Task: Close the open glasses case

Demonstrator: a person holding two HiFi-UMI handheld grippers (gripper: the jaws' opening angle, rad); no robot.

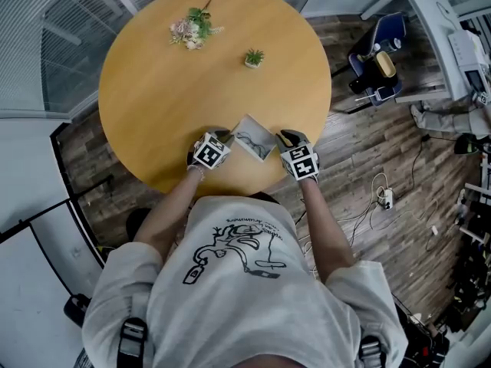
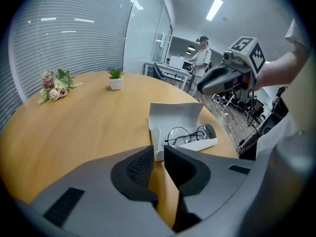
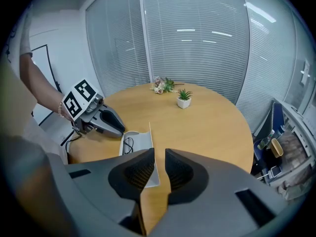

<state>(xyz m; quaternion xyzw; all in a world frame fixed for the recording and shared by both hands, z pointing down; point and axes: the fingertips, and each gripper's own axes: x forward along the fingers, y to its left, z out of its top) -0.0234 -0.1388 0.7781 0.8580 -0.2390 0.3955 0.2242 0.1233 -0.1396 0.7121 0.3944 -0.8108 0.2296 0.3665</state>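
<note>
Left tool (image 2: 158, 153) and right tool (image 3: 159, 158), released, flank the glasses case (image 2: 174, 115), seemingly untouched.

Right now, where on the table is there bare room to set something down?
Bare: the wide middle between case and plant, the left side nearer than the flowers, the right side past the plant. Crowded: the near edge, where left gripper and right gripper flank the case.

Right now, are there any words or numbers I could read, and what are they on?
On the shirt: tiny print over the drawing, too small to read.
On the left cube and right cube: black-and-white squares, no letters.
On the case: nothing.
</note>
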